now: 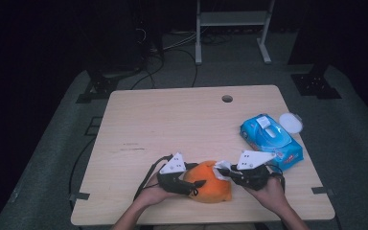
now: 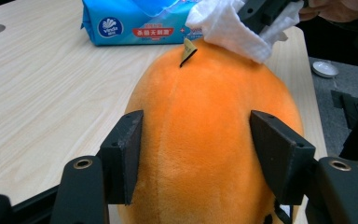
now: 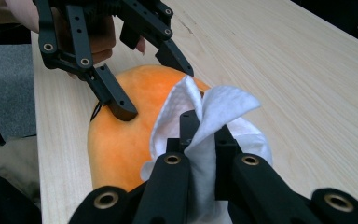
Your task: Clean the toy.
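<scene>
Orange plush toy (image 2: pixel 205 140) on table (image 1: pixel 172 120), between both claws | left claw (image 2: pixel 196 154) half-spread, pads pressing its sides | right claw (image 3: pixel 204 135) pressed together, pinching white wipe (image 3: pixel 214 116) against its top

Wipe (image 2: pixel 228 28) atop plush toy (image 2: pixel 205 140)

This looks like a recording lab or test room rather than a home. A plain light-wood table (image 1: pixel 191 124) with a cable hole (image 1: pixel 227 98) at about 1 o'clock stands alone on grey carpet (image 1: pixel 354 143), with dark surroundings all round. Black cables (image 1: pixel 172 48) run across the floor at 11 o'clock, black stand feet (image 1: pixel 315 84) sit at 10 and 2 o'clock, and a pale metal frame (image 1: pixel 232 28) rises at 12 o'clock.
</scene>
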Demonstrator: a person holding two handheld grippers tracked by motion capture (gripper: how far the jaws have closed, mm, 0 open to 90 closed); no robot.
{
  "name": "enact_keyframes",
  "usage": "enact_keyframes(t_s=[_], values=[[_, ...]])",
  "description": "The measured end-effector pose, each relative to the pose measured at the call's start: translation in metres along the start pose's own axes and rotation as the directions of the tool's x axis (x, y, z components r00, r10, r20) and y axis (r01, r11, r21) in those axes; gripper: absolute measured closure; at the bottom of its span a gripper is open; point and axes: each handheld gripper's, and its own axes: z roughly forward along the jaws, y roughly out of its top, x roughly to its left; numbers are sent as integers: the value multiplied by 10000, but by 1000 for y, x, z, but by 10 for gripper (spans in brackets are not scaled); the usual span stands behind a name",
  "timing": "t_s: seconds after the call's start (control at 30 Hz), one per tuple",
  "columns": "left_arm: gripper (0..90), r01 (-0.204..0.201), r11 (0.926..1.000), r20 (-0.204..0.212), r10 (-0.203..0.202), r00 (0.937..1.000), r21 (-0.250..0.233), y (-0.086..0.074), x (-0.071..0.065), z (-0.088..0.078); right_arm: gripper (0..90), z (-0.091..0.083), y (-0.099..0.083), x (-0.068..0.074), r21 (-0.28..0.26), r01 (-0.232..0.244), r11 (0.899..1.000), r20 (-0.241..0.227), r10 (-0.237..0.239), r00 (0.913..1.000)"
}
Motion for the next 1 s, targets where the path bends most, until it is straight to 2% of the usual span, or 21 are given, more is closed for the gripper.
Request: enact_keyframes(t_s=[0.13, 0.33, 0.6, 0.73, 0.8, 0.87, 1.0], values=[[383, 57, 10000, 3, -57, 10000, -47, -2, 0, -1, 865, -1, 1, 1, 14, 79, 10000, 34, -79, 10000], [383, 297, 9995, -4, -297, 9996, -102, -5, 3, -1, 865, -4, 0, -6, -197, -336, 9992, 247, 341, 9991], [382, 400, 9992, -98, -401, 9991, -52, -8, 6, -4, 865, -3, -3, -6, -181, -415, 9990, 28, 415, 9991], [378, 749, 9972, -159, -750, 9971, -76, -10, 11, -7, 865, -4, -10, -8, -22, -650, 9979, -69, 650, 9979], [373, 600, 9982, -222, -600, 9979, -20, -9, 9, -5, 865, 0, -11, -7, -40, -714, 9974, -216, 713, 9972], [370, 613, 9981, -240, -614, 9978, -35, -8, 8, -3, 865, 1, -6, -5, -101, -527, 9986, -147, 525, 9985], [370, 494, 9988, -279, -495, 9984, -48, -7, 5, -2, 866, 1, 1, -6, -314, -491, 9983, -80, 489, 9988]])
